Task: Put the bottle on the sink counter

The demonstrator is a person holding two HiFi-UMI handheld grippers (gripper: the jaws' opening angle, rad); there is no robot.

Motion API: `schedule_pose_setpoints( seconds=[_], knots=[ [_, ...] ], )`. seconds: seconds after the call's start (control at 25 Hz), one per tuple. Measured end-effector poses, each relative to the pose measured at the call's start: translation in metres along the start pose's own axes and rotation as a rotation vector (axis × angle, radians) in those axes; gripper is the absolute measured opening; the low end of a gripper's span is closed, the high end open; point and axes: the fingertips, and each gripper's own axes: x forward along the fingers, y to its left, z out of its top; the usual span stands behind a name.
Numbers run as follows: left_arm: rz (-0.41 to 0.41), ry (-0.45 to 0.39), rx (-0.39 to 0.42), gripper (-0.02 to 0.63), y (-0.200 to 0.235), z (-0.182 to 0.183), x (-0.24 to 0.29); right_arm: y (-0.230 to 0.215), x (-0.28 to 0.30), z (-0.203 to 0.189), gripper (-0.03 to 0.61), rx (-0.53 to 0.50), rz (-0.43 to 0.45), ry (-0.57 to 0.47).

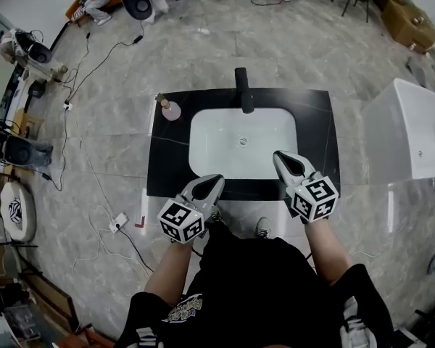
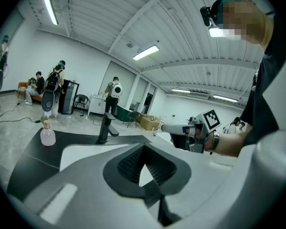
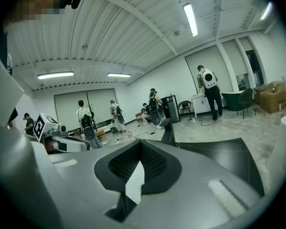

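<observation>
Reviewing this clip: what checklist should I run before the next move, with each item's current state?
1. Bottle standing on the sink counter: ok, upright at the back left corner.
2. Left gripper empty: ok, jaws together.
3. Right gripper empty: ok, jaws together.
4. Grippers apart from the bottle: ok, both at the counter's front edge.
5. Bottle away from the faucet: ok.
6. Bottle cap tight: cannot tell.

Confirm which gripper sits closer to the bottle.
The left gripper: it hovers at the basin's front left, the side where the bottle stands; the right gripper is across the basin, farther off.
</observation>
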Motion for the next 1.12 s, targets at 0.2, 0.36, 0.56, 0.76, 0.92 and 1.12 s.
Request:
schedule_pose_setpoints(
  seconds=[0.2,0.36,0.56,0.76,0.92,1.12],
  knots=[
    [0.057,-0.036,-0.028,0.0,-0.032,-0.015,0.002,-0.001,-0.024,-0.013,0.026,-0.017,0.061,0.027],
    [0.085,-0.031,-0.055,0.0,-0.052,-0.037,0.003,0.004,-0.038,-0.034,0.026,-0.027,0.109,0.074],
    [0.113,-0.025,-0.074,0.0,-0.055,-0.045,-0.004,0.015,-0.041,-0.049,0.026,-0.025,0.146,0.111],
    [0.134,-0.029,-0.068,0.0,-0.051,-0.043,-0.014,0.014,-0.038,-0.053,0.026,-0.026,0.148,0.11],
    [0.137,-0.034,-0.058,0.0,-0.048,-0.038,-0.02,0.02,-0.037,-0.05,0.026,-0.026,0.152,0.106],
    [0.126,-0.034,-0.058,0.0,-0.046,-0.04,-0.015,0.018,-0.04,-0.048,0.026,-0.031,0.141,0.095]
  ],
)
